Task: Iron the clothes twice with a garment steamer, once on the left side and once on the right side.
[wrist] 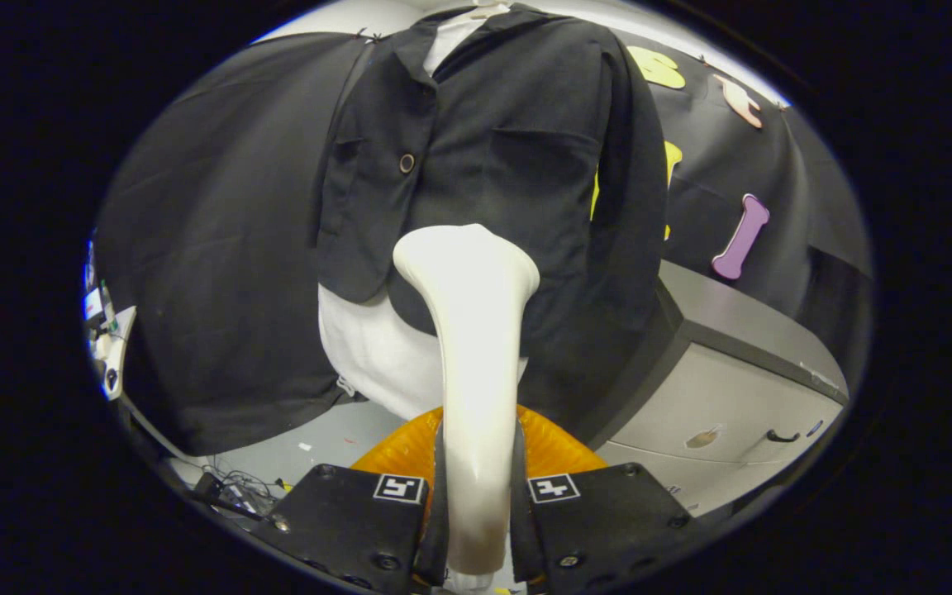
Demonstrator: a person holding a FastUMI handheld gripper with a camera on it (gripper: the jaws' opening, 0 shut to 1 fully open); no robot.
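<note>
Your tongs [476,504] are clamped on the garment steamer [472,330]: both fingers press against the sides of its pale handle, one on each side, with no gap visible between finger and handle. A square marker tag sits on top of each finger, close to the handle.

The steamer rises straight up from between the fingers. Its neck narrows above the grip, then flares into a wide, flat head. The head points away from you, toward the clothes. Whether the head touches the cloth or sits just off it cannot be told from this angle.

Directly beyond the head hangs the black jacket [492,140], on what appears to be a mannequin or form. The head sits in front of the jacket's lower middle, near the front hem, slightly toward the right panel. One round button [406,163] shows on the left panel, above and left of the head. A white shirt [377,347] shows beneath the jacket hem, left of the steamer neck, and again at the collar.

Just behind the fingers, low down, an orange ribbed object [410,450] spreads to both sides of the handle; what it is cannot be told.

To the right of the jacket stands a grey cabinet [724,388] with drawers. A grey floor [319,446] shows below left, with cables [232,487] lying on it.
</note>
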